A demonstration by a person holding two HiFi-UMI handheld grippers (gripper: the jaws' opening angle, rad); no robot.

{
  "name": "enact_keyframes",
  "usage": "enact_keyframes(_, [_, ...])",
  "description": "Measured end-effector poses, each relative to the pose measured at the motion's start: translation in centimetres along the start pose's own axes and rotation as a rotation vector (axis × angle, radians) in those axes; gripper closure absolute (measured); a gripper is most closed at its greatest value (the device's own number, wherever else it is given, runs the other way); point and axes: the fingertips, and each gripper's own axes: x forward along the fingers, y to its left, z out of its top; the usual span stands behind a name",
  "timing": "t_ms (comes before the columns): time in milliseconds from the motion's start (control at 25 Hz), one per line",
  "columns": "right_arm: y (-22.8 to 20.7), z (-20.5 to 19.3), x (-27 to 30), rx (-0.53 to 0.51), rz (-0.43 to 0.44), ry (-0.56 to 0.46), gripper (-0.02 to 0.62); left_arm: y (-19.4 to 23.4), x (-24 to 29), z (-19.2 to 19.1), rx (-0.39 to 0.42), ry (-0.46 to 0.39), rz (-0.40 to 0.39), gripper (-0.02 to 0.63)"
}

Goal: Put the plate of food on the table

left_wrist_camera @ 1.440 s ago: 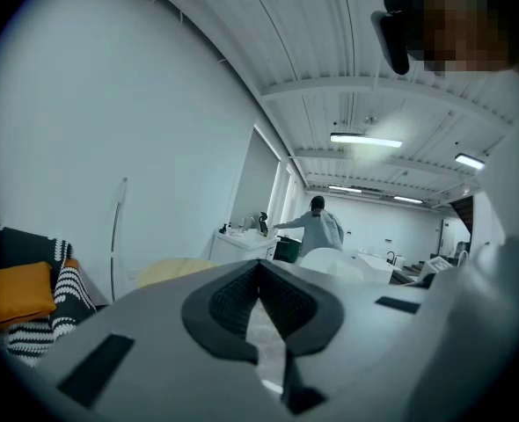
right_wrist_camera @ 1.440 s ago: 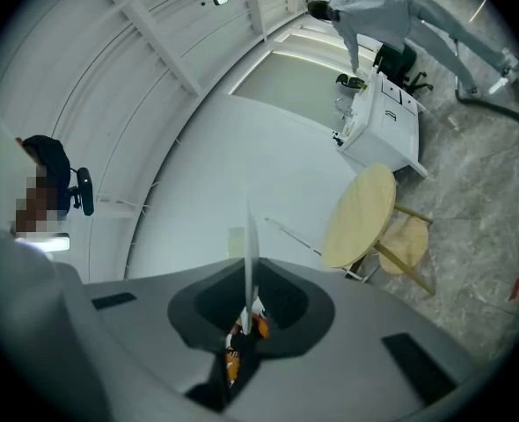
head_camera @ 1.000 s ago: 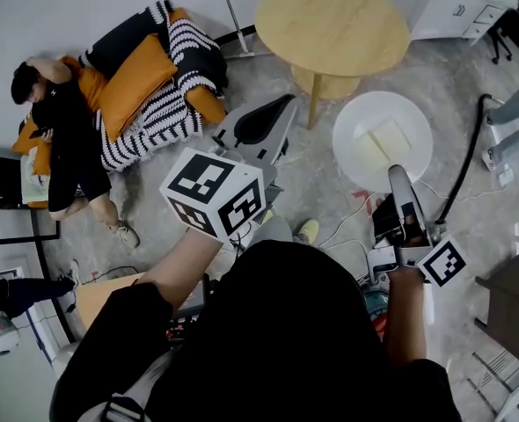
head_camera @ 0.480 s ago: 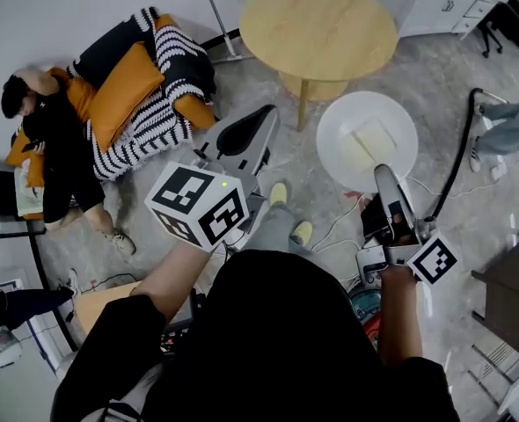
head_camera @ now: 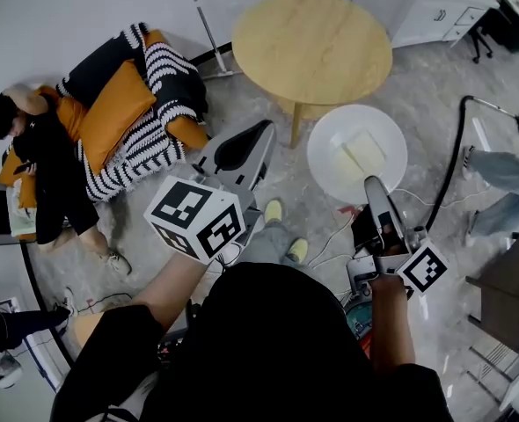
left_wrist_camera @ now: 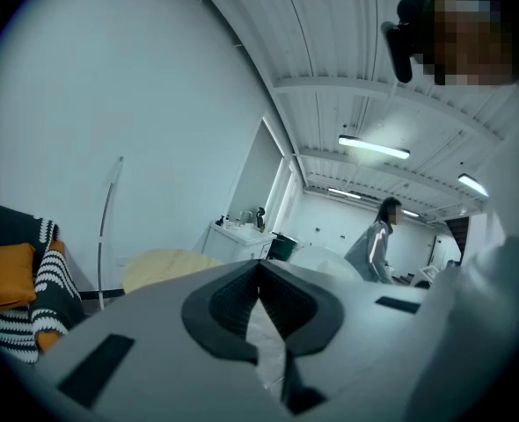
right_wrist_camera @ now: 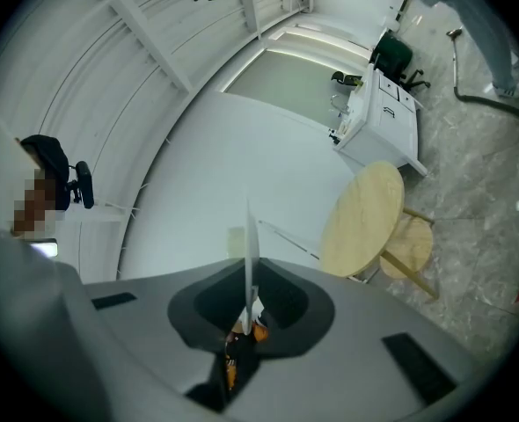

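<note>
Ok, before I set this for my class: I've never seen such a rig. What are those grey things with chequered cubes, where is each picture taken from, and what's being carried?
There is no robot: a person holds a two-jaw gripper in each hand, and the marker cubes are part of those grippers. The head view looks steeply down from a camera on the person's head. The two gripper views come from cameras riding on the grippers, looking along their jaws. The right gripper pinches the rim of a white plate that carries a pale slab of food; its own view shows the plate edge-on between the jaws. The left gripper is shut on nothing. The plate is over the floor beside the round wooden table, not yet on it.
</note>
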Motion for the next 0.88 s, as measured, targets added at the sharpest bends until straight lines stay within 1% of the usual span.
enact_keyframes(240, [0.4, 0.8, 3.8, -0.013, -0.006, 0.004, 0.568, 3.3, 1.5, 1.6, -0.017, -0.020, -0.007, 0.600])
enact_keyframes(560, [0.4, 0.8, 8.1, -0.007, -0.013, 0.022, 0.568, 7.0, 2.8, 2.4, -0.047, -0.025, -0.008, 0.600])
enact_keyframes(720, [0.5, 0.4, 9.9, -0.004, -0.031, 0.031, 0.568, 9.0, 3.5, 2.7, -0.062, -0.015, -0.016, 0.600])
enact_keyframes(880, [0.0, 1.4, 12.7, -0.008, -0.046, 0.022, 0.568, 11.5, 5.5, 3.7, -0.068, -0.008, -0.031, 0.600])
